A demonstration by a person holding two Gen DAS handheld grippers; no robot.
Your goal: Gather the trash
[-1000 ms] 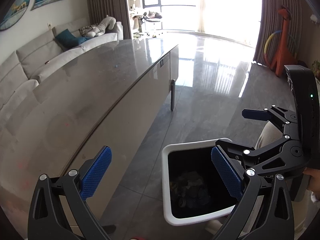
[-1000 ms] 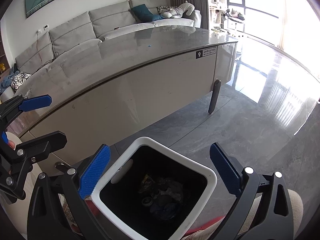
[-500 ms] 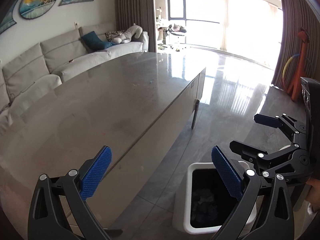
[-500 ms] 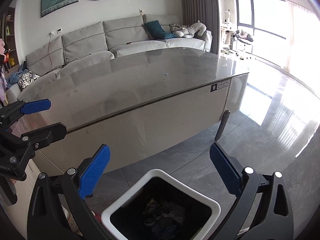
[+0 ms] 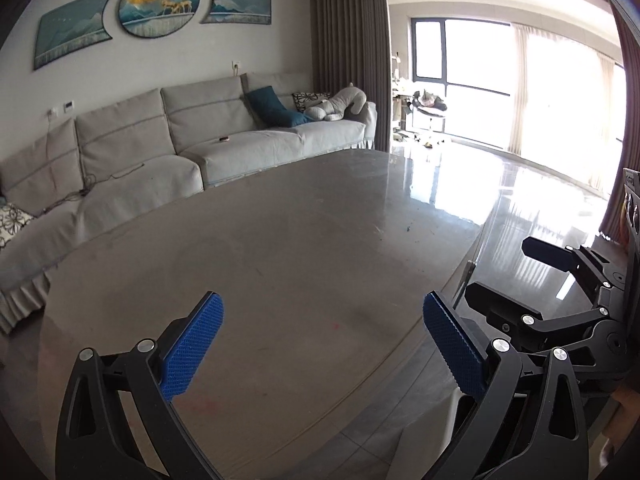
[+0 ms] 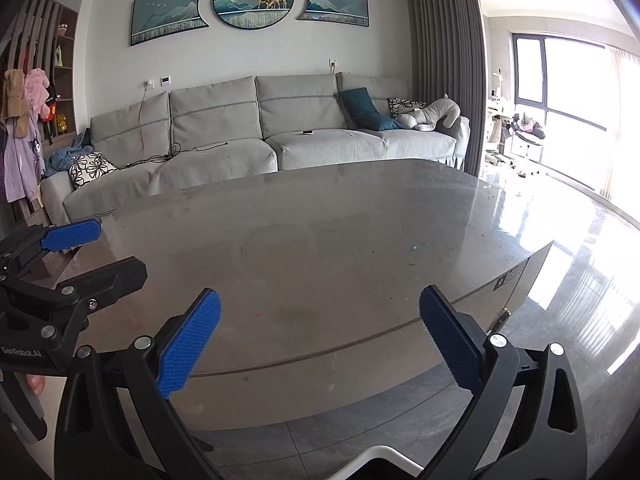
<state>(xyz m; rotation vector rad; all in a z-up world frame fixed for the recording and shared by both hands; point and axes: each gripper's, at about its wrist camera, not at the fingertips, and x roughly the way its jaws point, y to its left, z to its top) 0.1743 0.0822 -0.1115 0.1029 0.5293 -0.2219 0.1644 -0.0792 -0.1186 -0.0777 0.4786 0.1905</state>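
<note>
White lettering "GenRobot.AI" reads on the black body of the left tongs point(image 6: 132, 254), low at the right wrist view's left edge. A small dark sticker point(image 6: 510, 278) on the grey stone counter's point(image 6: 320, 240) end panel is too blurred to read.

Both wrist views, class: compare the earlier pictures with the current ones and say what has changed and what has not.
Both tools have lifted and tilted up from the white bin, now only a sliver at the frame bottom, to face the grey table and sofa. Nothing was taken or released. The left tool and right tool stay open and empty.
</note>
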